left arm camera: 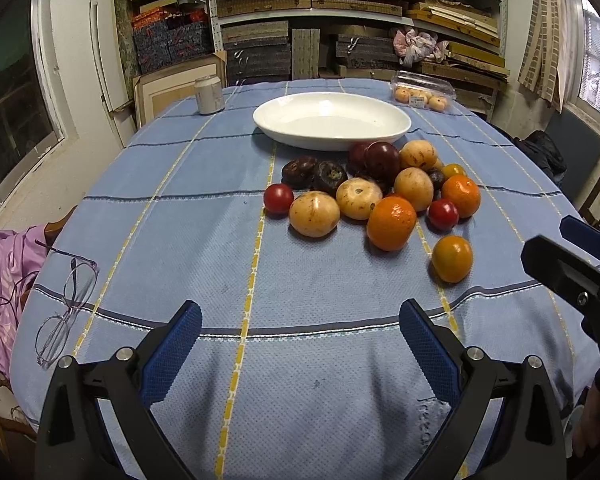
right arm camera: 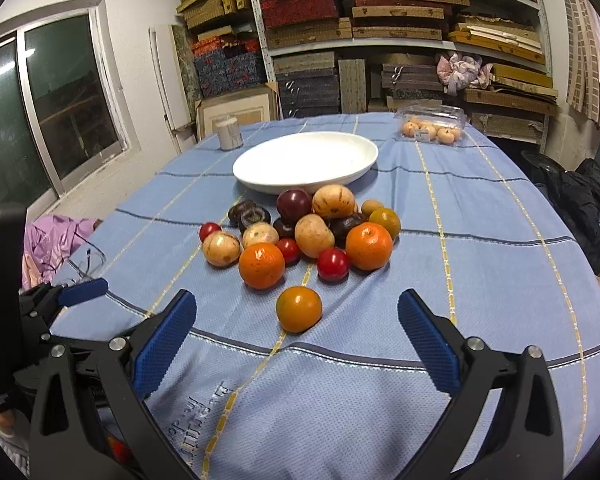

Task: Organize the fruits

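Note:
A heap of mixed fruit (left arm camera: pixel 380 188) (right arm camera: pixel 300 232) lies on the blue checked tablecloth (left arm camera: pixel 204 248): oranges (left arm camera: pixel 391 222) (right arm camera: pixel 261 265), pale yellow round fruits (left arm camera: pixel 314 214), red cherry tomatoes (left arm camera: pixel 278 198), dark purple plums (left arm camera: pixel 382 158) and brown-black fruits (left arm camera: pixel 314 174). One orange-green tomato (left arm camera: pixel 452 258) (right arm camera: pixel 299 309) sits apart at the near side. Behind the heap stands an empty white oval dish (left arm camera: pixel 332 120) (right arm camera: pixel 306 162). My left gripper (left arm camera: pixel 300 340) is open, well short of the fruit. My right gripper (right arm camera: pixel 298 334) is open just before the lone tomato.
A pair of glasses (left arm camera: pixel 66 304) lies near the left table edge by purple cloth (left arm camera: pixel 4 264). A pale can (left arm camera: pixel 209 95) (right arm camera: pixel 229 133) and a clear box of small fruits (left arm camera: pixel 422 94) (right arm camera: pixel 432 126) stand at the far side. Shelves of boxes fill the back wall.

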Demonstrator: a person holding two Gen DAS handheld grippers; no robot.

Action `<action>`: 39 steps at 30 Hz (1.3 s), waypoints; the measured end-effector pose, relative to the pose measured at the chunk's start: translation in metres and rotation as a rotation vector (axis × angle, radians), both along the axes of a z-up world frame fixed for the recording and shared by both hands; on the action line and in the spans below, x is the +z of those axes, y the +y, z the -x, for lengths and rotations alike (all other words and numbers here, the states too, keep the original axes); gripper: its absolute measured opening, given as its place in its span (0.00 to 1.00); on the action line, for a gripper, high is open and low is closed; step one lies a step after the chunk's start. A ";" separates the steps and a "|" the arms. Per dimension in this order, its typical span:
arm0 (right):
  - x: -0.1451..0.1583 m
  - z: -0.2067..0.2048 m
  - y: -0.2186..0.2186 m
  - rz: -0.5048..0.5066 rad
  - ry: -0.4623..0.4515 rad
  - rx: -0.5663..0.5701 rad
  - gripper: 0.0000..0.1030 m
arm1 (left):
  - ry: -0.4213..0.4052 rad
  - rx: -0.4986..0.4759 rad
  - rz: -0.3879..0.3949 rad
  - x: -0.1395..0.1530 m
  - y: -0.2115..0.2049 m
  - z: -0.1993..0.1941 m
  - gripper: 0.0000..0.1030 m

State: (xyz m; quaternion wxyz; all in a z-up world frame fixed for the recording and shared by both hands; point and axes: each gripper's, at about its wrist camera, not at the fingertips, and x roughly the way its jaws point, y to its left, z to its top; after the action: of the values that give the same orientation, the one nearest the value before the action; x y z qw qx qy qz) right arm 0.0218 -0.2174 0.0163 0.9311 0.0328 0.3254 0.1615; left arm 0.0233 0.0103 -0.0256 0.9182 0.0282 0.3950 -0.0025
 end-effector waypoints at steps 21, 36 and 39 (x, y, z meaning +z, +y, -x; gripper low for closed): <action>-0.058 -0.074 0.020 0.100 0.193 0.054 0.49 | 0.105 -0.006 0.047 -0.035 0.029 -0.056 0.97; -0.056 -0.071 0.011 0.017 0.175 0.090 0.37 | 0.110 -0.056 0.076 -0.030 0.022 -0.063 0.97; -0.055 -0.072 0.004 0.012 0.173 0.078 0.37 | 0.093 -0.105 0.101 -0.020 0.012 -0.065 0.97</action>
State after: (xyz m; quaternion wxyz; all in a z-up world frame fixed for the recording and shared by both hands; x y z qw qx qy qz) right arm 0.0934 -0.2135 -0.0385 0.8928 0.0282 0.4065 0.1922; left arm 0.0883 0.0223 -0.0455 0.8977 0.0023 0.4347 -0.0717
